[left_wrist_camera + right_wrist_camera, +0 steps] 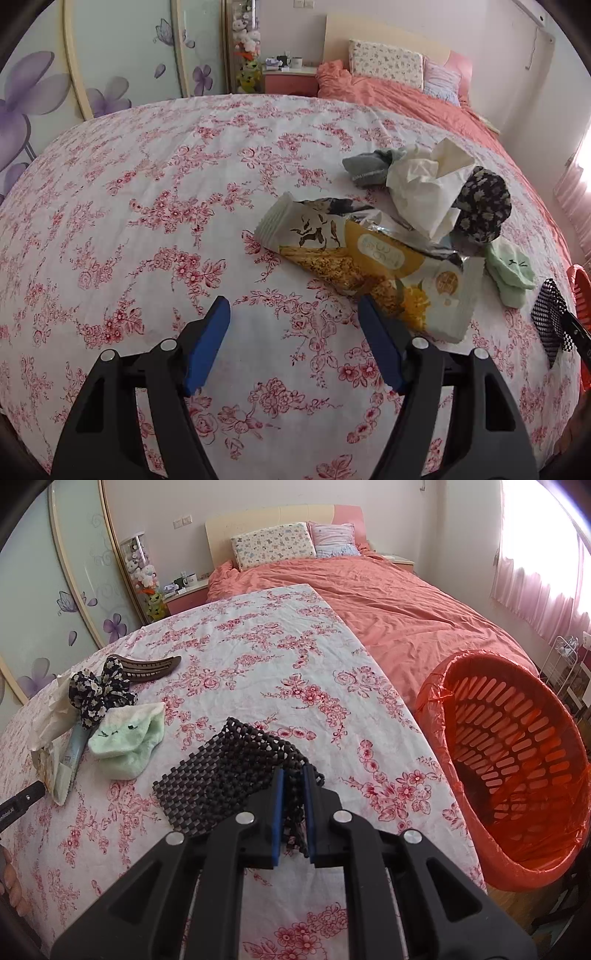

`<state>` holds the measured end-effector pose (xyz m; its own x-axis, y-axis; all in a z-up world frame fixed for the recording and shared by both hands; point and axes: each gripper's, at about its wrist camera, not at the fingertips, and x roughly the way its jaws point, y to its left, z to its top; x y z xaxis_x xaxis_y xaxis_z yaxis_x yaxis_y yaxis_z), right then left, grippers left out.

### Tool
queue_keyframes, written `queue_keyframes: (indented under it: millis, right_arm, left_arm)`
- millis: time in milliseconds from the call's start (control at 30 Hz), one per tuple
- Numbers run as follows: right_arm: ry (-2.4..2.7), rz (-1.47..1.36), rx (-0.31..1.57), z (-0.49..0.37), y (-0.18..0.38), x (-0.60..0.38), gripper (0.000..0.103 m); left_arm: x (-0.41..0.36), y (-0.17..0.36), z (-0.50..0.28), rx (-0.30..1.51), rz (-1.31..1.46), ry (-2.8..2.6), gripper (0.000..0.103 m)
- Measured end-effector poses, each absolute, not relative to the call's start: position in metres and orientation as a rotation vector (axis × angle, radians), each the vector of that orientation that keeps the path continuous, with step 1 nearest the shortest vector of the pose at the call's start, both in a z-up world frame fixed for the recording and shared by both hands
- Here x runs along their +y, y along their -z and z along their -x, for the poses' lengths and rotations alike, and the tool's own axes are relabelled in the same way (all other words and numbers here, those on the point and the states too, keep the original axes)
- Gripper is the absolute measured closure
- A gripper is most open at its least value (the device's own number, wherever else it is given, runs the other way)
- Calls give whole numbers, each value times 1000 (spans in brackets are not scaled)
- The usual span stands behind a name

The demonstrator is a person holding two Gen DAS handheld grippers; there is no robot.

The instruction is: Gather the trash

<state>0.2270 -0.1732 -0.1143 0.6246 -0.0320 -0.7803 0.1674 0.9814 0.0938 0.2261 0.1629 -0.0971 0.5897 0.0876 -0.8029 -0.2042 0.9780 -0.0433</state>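
A yellow and white snack wrapper lies on the floral cloth, with a crumpled tissue just behind it. My left gripper is open over bare cloth; its right finger is at the wrapper's near edge and nothing is between the pads. In the right wrist view my right gripper is shut on a black mesh mat, whose corner is pinched between the blue pads. An orange basket lined with a red bag stands tilted off the cloth's right edge.
A grey sock, a dark floral scrunchie and a pale green cloth lie around the wrapper. A brown hair clip rests farther back. Behind is a bed with an orange cover. A hand shows at the left edge.
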Motion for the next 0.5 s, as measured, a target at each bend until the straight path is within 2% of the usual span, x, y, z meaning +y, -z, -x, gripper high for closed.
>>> queue_keyframes:
  millis: [267, 333, 500]
  right_arm:
    - [116, -161, 890, -227, 114, -174, 92]
    - [115, -163, 890, -227, 114, -174, 92]
    - [113, -168, 890, -227, 114, -173, 92]
  left_arm:
    - [144, 81, -192, 879, 182, -87, 24]
    - [131, 77, -198, 870, 180, -70, 17]
    - [93, 74, -210, 856, 133, -51, 16]
